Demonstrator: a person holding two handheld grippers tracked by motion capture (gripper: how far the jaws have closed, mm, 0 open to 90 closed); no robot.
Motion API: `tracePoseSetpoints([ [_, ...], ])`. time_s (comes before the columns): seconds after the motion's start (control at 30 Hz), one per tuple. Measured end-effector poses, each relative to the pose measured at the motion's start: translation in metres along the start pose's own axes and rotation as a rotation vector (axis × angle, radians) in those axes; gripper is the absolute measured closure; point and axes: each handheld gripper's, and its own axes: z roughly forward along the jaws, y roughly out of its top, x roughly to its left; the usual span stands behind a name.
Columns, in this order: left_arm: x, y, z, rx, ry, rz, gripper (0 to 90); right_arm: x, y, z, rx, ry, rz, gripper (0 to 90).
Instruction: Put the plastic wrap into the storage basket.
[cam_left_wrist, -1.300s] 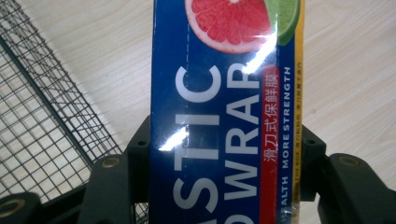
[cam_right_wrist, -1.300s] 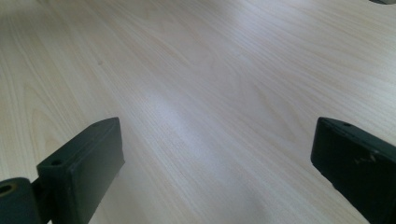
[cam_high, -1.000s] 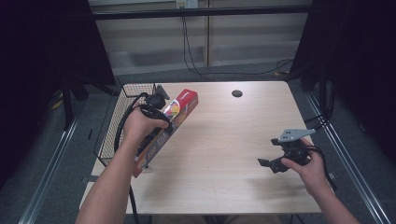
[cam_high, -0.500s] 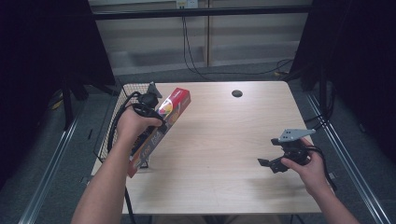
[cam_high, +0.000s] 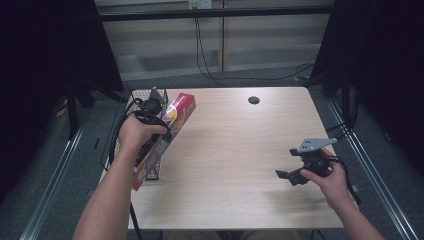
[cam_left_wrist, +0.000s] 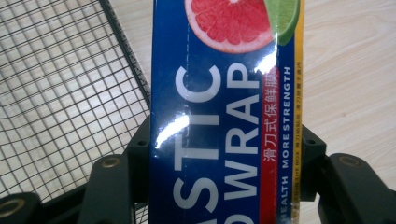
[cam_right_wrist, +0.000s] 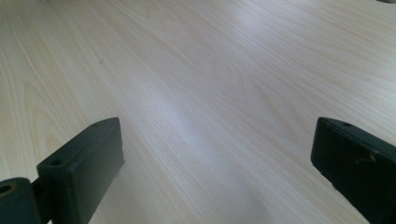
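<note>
A long blue and red plastic wrap box hangs tilted over the table's left edge, its lower end above a black wire basket. My left gripper is shut on the box's middle. In the left gripper view the jaws press both long sides of the box, with the left gripper above the basket mesh. At the right of the table, my right gripper stands open in the person's hand. Bare wood lies between the wide-apart jaws of the right gripper.
The light wooden table has a round dark cable hole near its far edge. The wire basket sits at the table's far left corner. Cables trail on the floor behind, and metal rails run along both sides.
My left gripper has carried the box a little to the left and farther back, toward the basket. The right gripper has stayed where it was.
</note>
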Motion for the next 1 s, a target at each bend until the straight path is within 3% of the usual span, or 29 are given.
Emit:
tracePoseSetpoints([
  [0.73,0.015,-0.004,-0.009,-0.029,0.005,-0.095,42.4,0.001,0.001,0.0,-0.016,0.008,-0.003,2.1],
  [1.0,0.022,-0.006,-0.01,-0.018,0.028,-0.124,42.4,0.003,0.002,0.001,-0.012,0.016,-0.016,2.1],
])
